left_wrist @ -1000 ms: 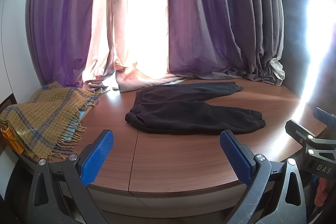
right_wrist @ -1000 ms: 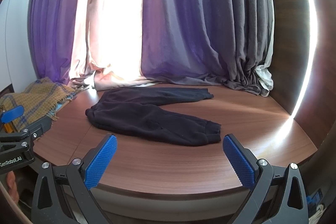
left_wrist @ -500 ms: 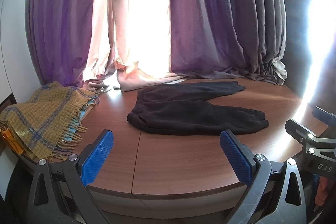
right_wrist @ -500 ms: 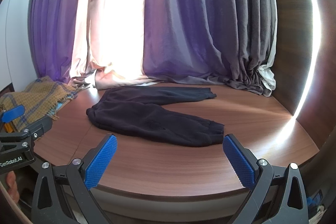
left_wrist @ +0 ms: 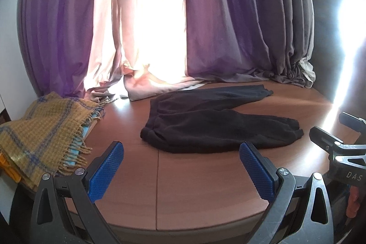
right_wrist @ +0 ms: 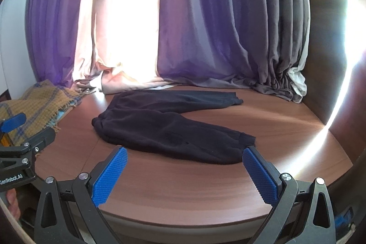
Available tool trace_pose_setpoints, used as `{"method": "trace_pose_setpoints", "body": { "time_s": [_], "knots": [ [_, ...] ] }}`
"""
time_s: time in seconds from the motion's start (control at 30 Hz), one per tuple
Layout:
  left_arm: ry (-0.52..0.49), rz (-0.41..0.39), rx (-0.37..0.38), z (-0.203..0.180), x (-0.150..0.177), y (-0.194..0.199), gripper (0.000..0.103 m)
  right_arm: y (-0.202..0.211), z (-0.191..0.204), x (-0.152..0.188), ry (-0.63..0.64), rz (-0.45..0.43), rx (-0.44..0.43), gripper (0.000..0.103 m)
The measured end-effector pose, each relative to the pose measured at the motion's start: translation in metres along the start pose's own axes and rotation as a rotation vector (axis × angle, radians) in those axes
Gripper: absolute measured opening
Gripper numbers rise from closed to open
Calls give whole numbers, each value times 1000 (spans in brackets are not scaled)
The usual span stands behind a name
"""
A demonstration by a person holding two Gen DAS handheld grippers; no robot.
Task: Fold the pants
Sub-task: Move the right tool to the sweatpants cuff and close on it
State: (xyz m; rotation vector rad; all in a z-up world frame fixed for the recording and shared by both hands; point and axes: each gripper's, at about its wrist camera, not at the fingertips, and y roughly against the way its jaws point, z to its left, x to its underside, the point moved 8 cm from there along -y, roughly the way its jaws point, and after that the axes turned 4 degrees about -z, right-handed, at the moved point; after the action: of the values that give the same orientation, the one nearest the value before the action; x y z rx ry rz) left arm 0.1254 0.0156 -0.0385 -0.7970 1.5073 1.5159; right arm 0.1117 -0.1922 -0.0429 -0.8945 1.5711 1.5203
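Black pants (left_wrist: 212,122) (right_wrist: 164,127) lie flat and unfolded on the wooden surface (left_wrist: 183,180) (right_wrist: 286,129), around the middle, toward the far edge. Waistband points to the surface's left side, the two legs splay apart toward the right; far leg runs along the curtain (left_wrist: 228,26) (right_wrist: 205,26) hem, near leg angles toward the near edge. Fabric looks fleecy, cuffs gathered.

My left gripper (left_wrist: 180,173): blue-padded fingers (left_wrist: 105,173) spread wide, released, holding nothing, hovering at the near edge, short of the pants. My right gripper (right_wrist: 183,175): fingers (right_wrist: 260,177) spread wide too, empty; the right finger tip sits visually just at the near leg's cuff, contact I cannot tell.

Mustard plaid scarf (left_wrist: 39,132) (right_wrist: 34,111) heaped at the surface's left edge, well apart from the pants.
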Motion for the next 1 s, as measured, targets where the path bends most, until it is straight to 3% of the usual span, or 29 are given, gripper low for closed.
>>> {"method": "trace_pose_setpoints", "body": {
  "time_s": [0.33,0.53,0.87,1.0],
  "knots": [
    [-31,26,39,26,-10,-62,103,-55,19,-7,-19,43,57,102],
    [-46,50,101,22,-5,-97,102,-83,16,0,-51,90,118,102],
    [-97,63,226,-47,-6,-125,101,-100,-27,6,-77,121,187,102],
    [-109,70,223,-78,-7,-134,101,-107,-49,8,-58,127,179,102]
  ]
}}
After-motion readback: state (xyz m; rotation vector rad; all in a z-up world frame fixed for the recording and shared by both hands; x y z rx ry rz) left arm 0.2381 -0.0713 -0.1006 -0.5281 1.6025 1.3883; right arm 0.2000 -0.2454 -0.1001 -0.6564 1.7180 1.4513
